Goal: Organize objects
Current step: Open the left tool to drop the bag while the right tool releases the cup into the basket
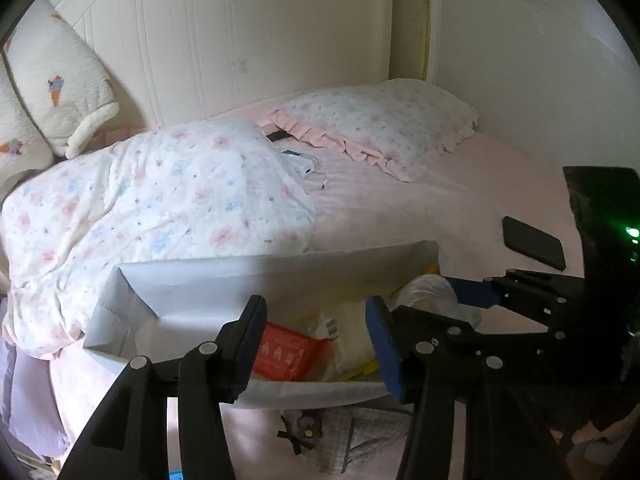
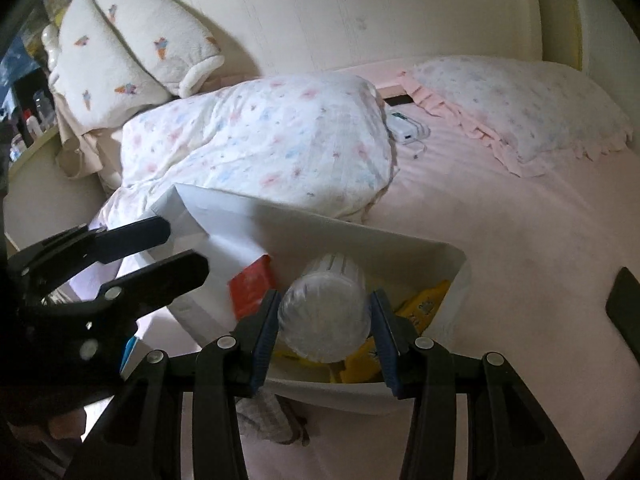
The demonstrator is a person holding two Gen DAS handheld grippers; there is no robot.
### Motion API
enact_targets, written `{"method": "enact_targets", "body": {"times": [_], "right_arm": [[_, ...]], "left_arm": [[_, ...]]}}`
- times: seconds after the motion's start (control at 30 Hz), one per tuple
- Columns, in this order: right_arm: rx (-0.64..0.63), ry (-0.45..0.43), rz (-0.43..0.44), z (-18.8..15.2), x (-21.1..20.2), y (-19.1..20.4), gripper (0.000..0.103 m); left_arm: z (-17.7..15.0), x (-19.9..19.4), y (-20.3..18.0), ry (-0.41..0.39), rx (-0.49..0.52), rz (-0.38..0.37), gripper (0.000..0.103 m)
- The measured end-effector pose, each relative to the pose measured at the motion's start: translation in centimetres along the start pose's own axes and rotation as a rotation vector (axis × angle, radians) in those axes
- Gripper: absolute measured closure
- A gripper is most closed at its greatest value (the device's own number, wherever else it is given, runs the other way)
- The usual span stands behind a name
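Observation:
A white box (image 1: 224, 280) sits on the pink bed; it also shows in the right wrist view (image 2: 404, 248). Inside lie a red packet (image 1: 286, 354), a white packet (image 1: 348, 336) and yellow packets (image 2: 424, 304). My right gripper (image 2: 325, 316) is shut on a clear plastic bottle (image 2: 324, 312) with a white cap end, held over the box's right part. The bottle also shows in the left wrist view (image 1: 426, 292). My left gripper (image 1: 316, 344) is open and empty above the box's near wall.
A black phone (image 1: 534, 242) lies on the sheet right of the box. A white power bank with cable (image 1: 302, 164) lies by the floral duvet (image 1: 160, 216). A frilled pillow (image 1: 384, 124) is at the headboard. A plaid pouch (image 1: 344, 440) lies in front of the box.

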State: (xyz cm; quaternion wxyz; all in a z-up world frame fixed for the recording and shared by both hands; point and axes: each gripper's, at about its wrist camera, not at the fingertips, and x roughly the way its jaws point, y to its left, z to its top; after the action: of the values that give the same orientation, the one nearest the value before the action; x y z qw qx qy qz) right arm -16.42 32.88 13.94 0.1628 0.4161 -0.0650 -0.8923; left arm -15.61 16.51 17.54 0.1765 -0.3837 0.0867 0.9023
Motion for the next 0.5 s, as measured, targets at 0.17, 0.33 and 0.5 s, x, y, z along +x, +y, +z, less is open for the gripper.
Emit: {"method": "enact_targets", "body": {"times": [0.17, 0.33, 0.5], "right_arm": [[-0.003, -0.021, 0.036, -0.4, -0.5, 0.5, 0.057], [-0.041, -0.079, 0.052, -0.8, -1.8, 1.5, 0.057], [-0.066, -0.121, 0.159, -2.2, -3.1, 3.4, 0.057]], "left_arm": [[-0.8, 0.3, 1.1, 0.023, -0.064, -0.032, 0.054], [-2.6, -0.8, 3.4, 0.022, -0.152, -0.028, 0.054], [-5.1, -3.4, 7.3, 0.018, -0.338, -0.074, 0.054]]}}
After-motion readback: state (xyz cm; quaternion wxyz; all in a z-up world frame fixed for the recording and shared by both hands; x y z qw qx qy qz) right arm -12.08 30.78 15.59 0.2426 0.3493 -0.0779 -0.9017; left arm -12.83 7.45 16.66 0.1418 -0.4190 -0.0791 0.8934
